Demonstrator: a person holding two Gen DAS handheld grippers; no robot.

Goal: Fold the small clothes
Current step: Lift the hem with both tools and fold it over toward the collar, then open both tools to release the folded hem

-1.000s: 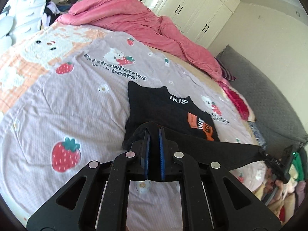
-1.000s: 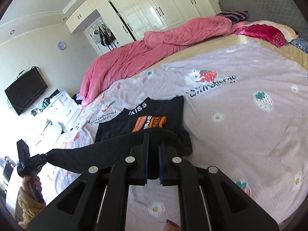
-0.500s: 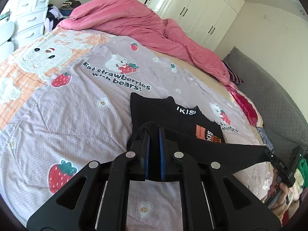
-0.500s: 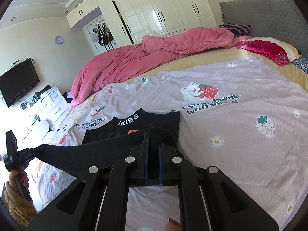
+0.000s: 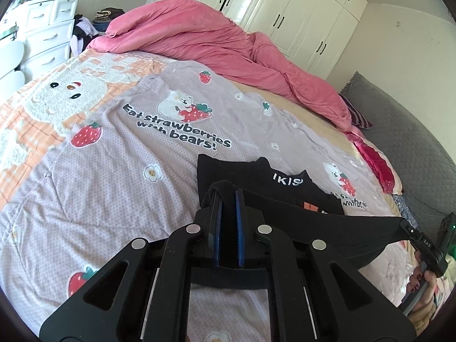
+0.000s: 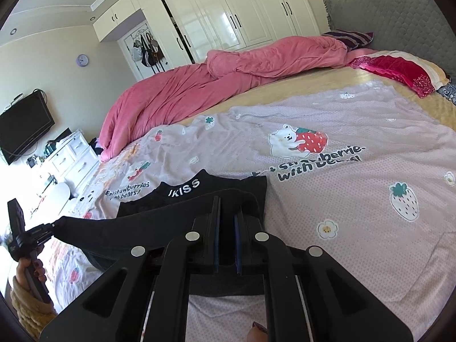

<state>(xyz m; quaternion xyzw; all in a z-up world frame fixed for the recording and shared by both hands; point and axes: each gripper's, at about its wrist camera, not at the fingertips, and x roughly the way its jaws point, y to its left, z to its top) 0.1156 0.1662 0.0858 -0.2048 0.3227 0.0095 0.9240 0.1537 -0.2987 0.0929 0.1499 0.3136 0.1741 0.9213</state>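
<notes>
Both claws are clenched on one black cotton T-shirt (image 5: pixel 285 176). Left claw (image 5: pixel 227 196) pinches a corner of the shirt's hem, the cloth wrapped over its blue-padded fingertips; right claw (image 6: pixel 225 208) pinches the other corner of the same hem in the same way. Between them the hem edge is pulled into a taut black band, raised off the bed and folded toward the collar, so it covers most of the orange print on the chest. In the left wrist view the right claw (image 5: pixel 404 226) shows at the far end of that band, gripped by a hand (image 5: pixel 424 282) with dark red nails; in the right wrist view the left claw (image 6: pixel 54 225) shows likewise, held by a hand (image 6: pixel 30 270) in a yellow knit sleeve (image 6: pixel 27 305).

The shirt's upper part lies flat on the lilac bedspread (image 5: pixel 114 185) printed with strawberries and bears, collar with white lettering toward the crumpled pink duvet (image 5: pixel 199 42) along the bed's far edge. White wardrobe doors (image 6: pixel 228 14) stand behind.
</notes>
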